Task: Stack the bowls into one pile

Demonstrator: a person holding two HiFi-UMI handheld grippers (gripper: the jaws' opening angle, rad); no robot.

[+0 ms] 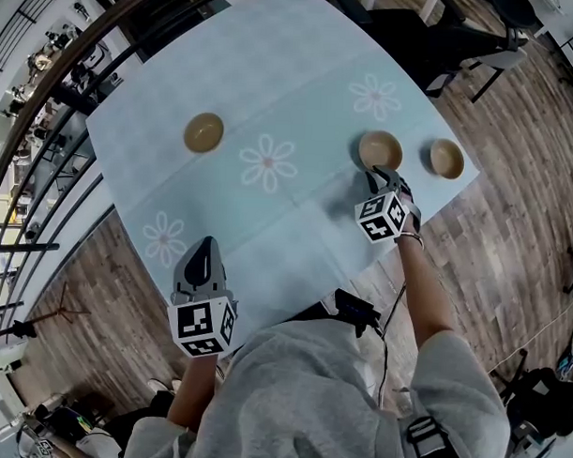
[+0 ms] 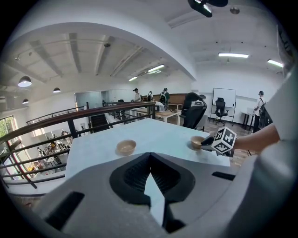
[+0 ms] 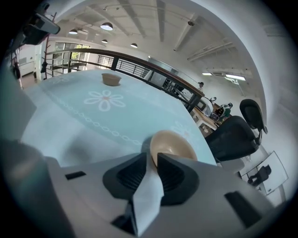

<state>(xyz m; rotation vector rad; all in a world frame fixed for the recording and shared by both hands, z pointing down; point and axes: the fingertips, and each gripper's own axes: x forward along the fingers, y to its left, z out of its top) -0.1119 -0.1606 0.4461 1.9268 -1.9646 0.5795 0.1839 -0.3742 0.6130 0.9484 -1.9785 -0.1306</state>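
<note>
Three tan bowls stand apart on the pale blue flowered tablecloth [image 1: 273, 82]: a left bowl [image 1: 203, 132], a middle bowl [image 1: 379, 150] and a right bowl [image 1: 447, 159]. My right gripper [image 1: 382, 172] is at the middle bowl's near rim. In the right gripper view its jaws pinch the rim of that bowl [image 3: 173, 143], which rests on the cloth, and the left bowl [image 3: 111, 79] sits far off. My left gripper [image 1: 204, 249] hovers by the table's front left edge, shut and holding nothing [image 2: 150, 174]. From there I see the left bowl [image 2: 126, 147] and the middle bowl [image 2: 198, 141].
A dark railing [image 1: 47, 102] runs along the table's left side. Black office chairs [image 1: 480, 52] stand beyond the far right corner on the wood floor. The right bowl sits close to the table's right edge.
</note>
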